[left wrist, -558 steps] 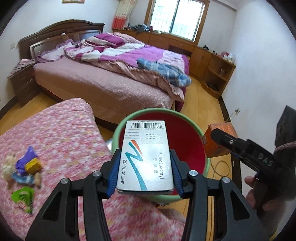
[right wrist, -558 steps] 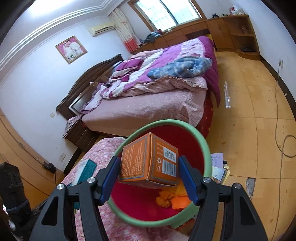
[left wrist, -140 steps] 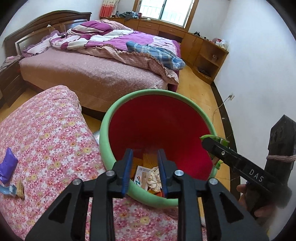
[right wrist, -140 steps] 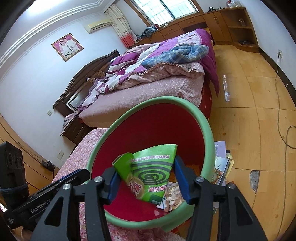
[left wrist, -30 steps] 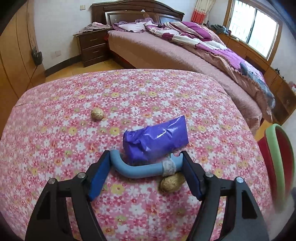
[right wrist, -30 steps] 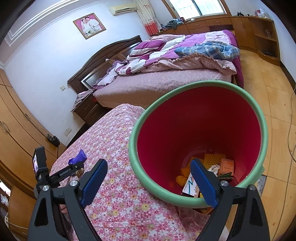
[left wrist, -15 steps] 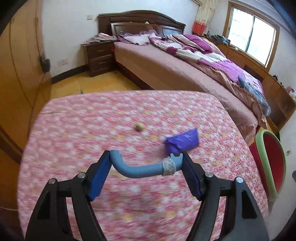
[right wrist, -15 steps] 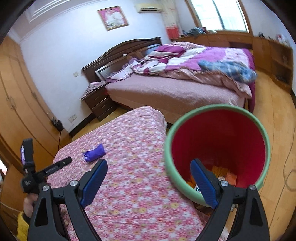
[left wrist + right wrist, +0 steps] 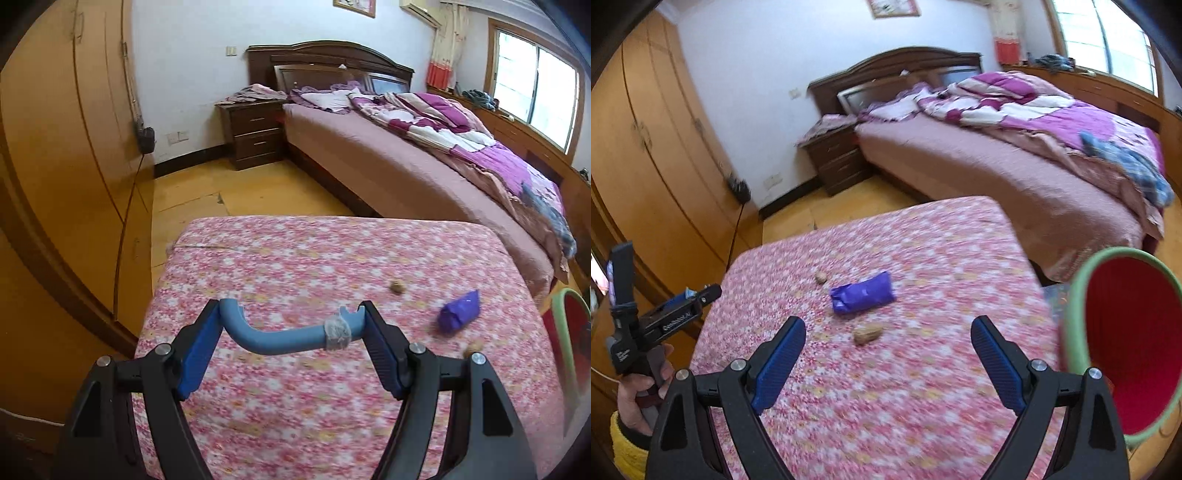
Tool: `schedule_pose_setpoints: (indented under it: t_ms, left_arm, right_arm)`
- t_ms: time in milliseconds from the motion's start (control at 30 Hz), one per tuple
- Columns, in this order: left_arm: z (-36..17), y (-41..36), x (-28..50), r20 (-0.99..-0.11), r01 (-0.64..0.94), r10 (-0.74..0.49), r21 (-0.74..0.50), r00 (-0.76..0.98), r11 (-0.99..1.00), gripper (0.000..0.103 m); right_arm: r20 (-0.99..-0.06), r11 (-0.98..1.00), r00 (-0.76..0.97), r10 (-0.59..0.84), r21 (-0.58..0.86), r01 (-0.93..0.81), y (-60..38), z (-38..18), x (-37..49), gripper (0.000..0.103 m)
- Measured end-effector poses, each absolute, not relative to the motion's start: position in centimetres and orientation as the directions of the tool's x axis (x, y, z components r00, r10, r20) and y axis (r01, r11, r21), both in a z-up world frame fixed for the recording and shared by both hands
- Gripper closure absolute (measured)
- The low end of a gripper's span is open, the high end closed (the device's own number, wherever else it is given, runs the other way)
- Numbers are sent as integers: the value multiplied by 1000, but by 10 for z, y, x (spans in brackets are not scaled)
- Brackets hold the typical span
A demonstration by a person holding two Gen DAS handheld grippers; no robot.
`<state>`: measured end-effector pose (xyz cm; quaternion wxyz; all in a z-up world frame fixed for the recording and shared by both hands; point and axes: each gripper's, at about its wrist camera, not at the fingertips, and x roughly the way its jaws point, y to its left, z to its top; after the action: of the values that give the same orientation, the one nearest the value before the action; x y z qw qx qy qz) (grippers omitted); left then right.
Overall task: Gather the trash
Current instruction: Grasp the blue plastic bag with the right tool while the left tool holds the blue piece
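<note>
Two grippers hang above a tabletop [image 9: 923, 387] covered in a pink floral cloth. On the left gripper [image 9: 290, 314] the jaws are clamped on a bent blue plastic tube [image 9: 280, 338], which spans crosswise from one blue pad to the other, with a band of pale tape wrapped round it near the right pad. Ahead and to the right of those jaws a crumpled purple wrapper [image 9: 460, 314] lies on the cloth, with a small round nut [image 9: 398, 286] beyond it and another nut [image 9: 474, 347] nearer, just beside the right jaw. On the right gripper [image 9: 888, 341] the jaws stand wide apart with nothing between the pads; in that view the purple wrapper [image 9: 862, 297] lies just ahead of them, a peanut [image 9: 867, 334] closer still, and a small nut [image 9: 820, 276] further off to the left. To the right of the right jaws a red bin with a green rim [image 9: 1075, 317] stands at the tabletop's edge, its mouth tilted toward the camera. A hand [image 9: 639, 398] with a yellow cuff holds the left gripper's handle at far left.
</note>
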<state>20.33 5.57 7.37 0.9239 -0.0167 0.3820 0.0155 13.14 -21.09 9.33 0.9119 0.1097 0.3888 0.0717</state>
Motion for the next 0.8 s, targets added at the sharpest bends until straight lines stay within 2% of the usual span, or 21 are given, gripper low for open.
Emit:
schedule_pose_setpoints:
  t_ms: [233,533,667,800]
  left_arm:
    - [34,73,217,-747,-72,-28,-101,665,992,29]
    - [-3,79,233,-756,-91,-78,-179,650,980,29]
    - [-9,78,233,-752,-72,-94,-185,652,980,29]
    - [-11,76,227,-744,-51,-84,-157,663,986,29]
  right_arm:
    - [-734,962,633,246,265,-66,-185,54,174,10]
    - [-784,976,581,220,176,-131,-162,17,220,10]
    - [-801,980,572,177,92,-174,-153,6,236,10]
    - [-802,980,569,184,103,-171,-148,-4,244,9]
